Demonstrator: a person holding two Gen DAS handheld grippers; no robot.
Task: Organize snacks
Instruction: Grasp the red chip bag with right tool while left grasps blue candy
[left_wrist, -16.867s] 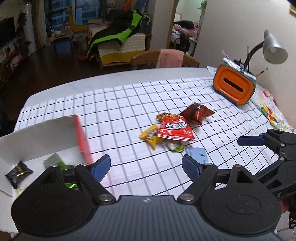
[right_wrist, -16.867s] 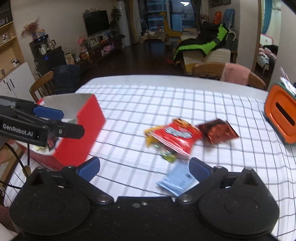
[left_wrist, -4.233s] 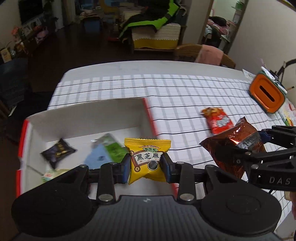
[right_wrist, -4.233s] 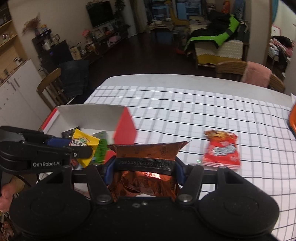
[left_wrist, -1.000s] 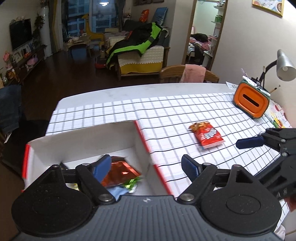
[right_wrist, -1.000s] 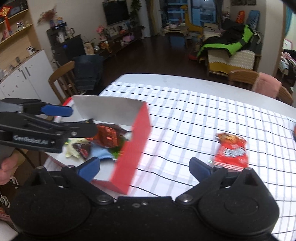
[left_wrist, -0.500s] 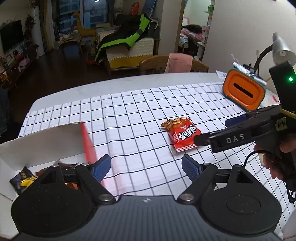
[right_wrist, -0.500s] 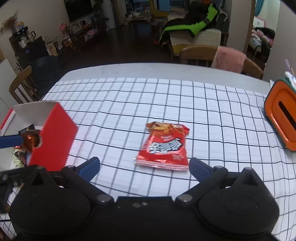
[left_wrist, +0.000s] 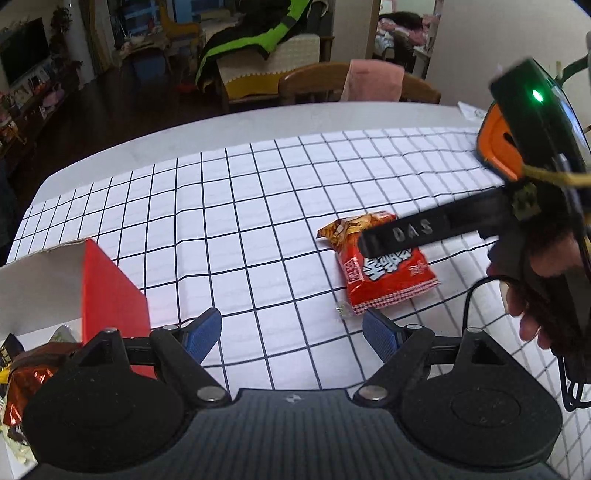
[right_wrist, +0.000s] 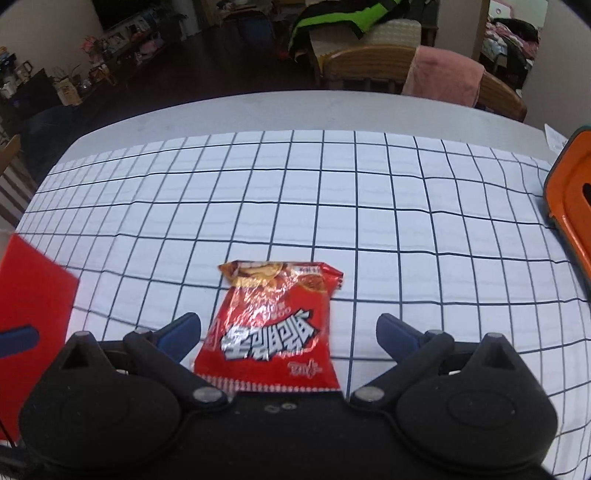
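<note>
Blue-padded jaws of our right gripper (right_wrist: 286, 328) stand spread wide, straddling the near half of a glossy red foil snack packet (right_wrist: 271, 328) with white lettering, which lies flat on the white black-gridded tablecloth (right_wrist: 332, 206). Our left gripper (left_wrist: 291, 332) is spread too, holding nothing above bare cloth, the packet just beyond its right pad. At left sits a red-sided cardboard box (left_wrist: 110, 291) with a coppery foil packet (left_wrist: 27, 373) inside. An orange case (right_wrist: 570, 210) stands far right.
</note>
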